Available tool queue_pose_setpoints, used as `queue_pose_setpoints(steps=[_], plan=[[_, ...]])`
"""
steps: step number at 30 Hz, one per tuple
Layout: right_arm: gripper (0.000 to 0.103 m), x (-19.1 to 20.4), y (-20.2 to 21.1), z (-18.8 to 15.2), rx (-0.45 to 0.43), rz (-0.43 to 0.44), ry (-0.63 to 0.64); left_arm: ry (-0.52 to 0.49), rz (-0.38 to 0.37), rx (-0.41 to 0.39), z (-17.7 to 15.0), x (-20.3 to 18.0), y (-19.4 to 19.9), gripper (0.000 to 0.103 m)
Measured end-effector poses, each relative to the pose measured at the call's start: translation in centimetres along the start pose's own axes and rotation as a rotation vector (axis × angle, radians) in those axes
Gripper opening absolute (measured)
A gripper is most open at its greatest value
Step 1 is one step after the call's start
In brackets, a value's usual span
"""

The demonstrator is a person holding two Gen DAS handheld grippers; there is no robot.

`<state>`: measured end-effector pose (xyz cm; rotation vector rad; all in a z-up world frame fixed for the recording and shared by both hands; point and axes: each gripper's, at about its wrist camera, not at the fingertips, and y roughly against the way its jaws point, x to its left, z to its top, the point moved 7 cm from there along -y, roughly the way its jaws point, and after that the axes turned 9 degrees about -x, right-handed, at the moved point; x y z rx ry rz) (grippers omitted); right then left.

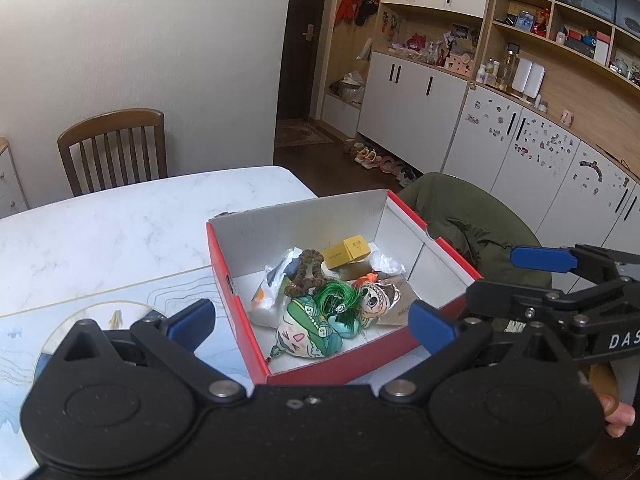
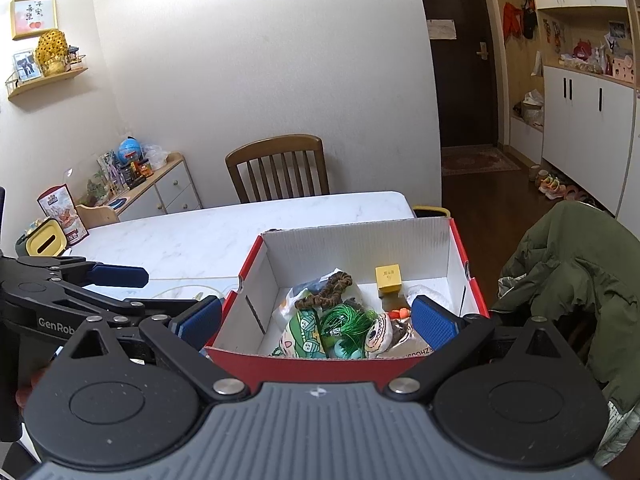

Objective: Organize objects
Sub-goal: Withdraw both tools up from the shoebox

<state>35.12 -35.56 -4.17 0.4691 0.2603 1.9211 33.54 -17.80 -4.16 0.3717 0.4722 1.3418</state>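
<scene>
A red shoe box (image 1: 320, 372) (image 2: 312, 368) with a white inside stands open on the marble table (image 1: 120, 232). Inside lie a small yellow box (image 1: 347, 254) (image 2: 388, 278), a brown bead bracelet (image 1: 306, 276), a green tassel (image 1: 336, 300) (image 2: 344, 322), a green and white plush charm (image 1: 306, 330), a doll-face charm (image 1: 374, 300) and plastic bags. My left gripper (image 1: 312, 326) hovers open over the box's near left corner, holding nothing. My right gripper (image 2: 316, 320) is open and empty above the near wall. Each gripper shows at the side of the other's view.
A wooden chair (image 2: 280, 168) stands at the table's far side. A green jacket (image 2: 568, 264) hangs over a chair right of the box. A printed placemat (image 1: 100, 312) lies left of the box. A yellow tissue box (image 2: 44, 242) and a snack bag (image 2: 62, 214) sit at the table's far left.
</scene>
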Motion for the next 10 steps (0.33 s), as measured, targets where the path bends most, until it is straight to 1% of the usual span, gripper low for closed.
queue_pose_setpoints(steps=[10], plan=[[0.102,0.11,0.14,-0.21,0.010,0.001,-0.012,0.008,0.015,-0.004,-0.03,0.56,0.01,0.102]])
